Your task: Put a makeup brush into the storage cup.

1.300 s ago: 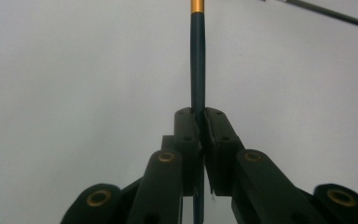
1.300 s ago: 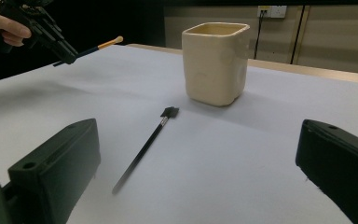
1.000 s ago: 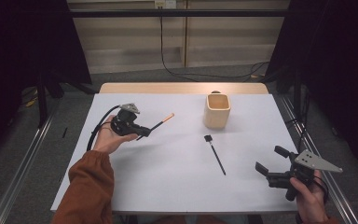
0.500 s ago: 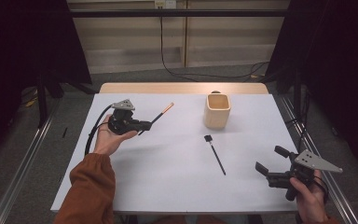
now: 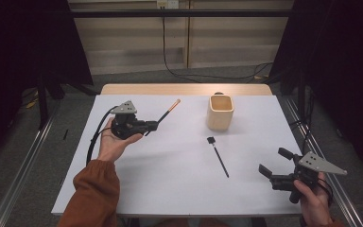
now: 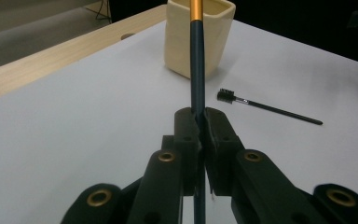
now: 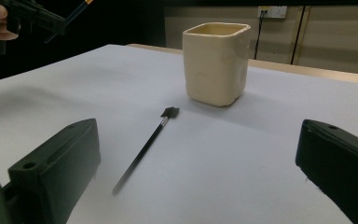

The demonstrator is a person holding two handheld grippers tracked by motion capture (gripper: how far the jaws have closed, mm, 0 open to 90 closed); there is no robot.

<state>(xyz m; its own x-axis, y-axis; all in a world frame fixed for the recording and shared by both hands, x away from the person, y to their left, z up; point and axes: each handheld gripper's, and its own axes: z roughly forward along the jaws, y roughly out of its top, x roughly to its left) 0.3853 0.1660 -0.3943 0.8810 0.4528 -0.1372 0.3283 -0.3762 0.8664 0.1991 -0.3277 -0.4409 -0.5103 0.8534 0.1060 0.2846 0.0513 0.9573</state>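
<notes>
The left hand-held gripper [image 5: 152, 125] is clenched on a dark brush with an orange end [image 5: 168, 109], held above the table [image 5: 170, 189] well to the left of the cream cup [image 5: 220, 112]. The step looks like carrying; next, tip it over the cup's mouth. The right hand-held gripper [image 5: 270, 165] stands released, nearer the person than the cup, with a black spoolie brush [image 5: 217, 156] lying between.

Your left hand-held gripper [image 6: 199, 140] looks like matt black plastic with brass-coloured rivets. The brush [image 6: 196, 70] it pinches has a smooth dark handle and a shiny orange metal-like band. At 1 o'clock, the cup [image 6: 200, 39] is glossy cream. The counter [image 5: 170, 161] is matt white, its far edge pale wood.
</notes>
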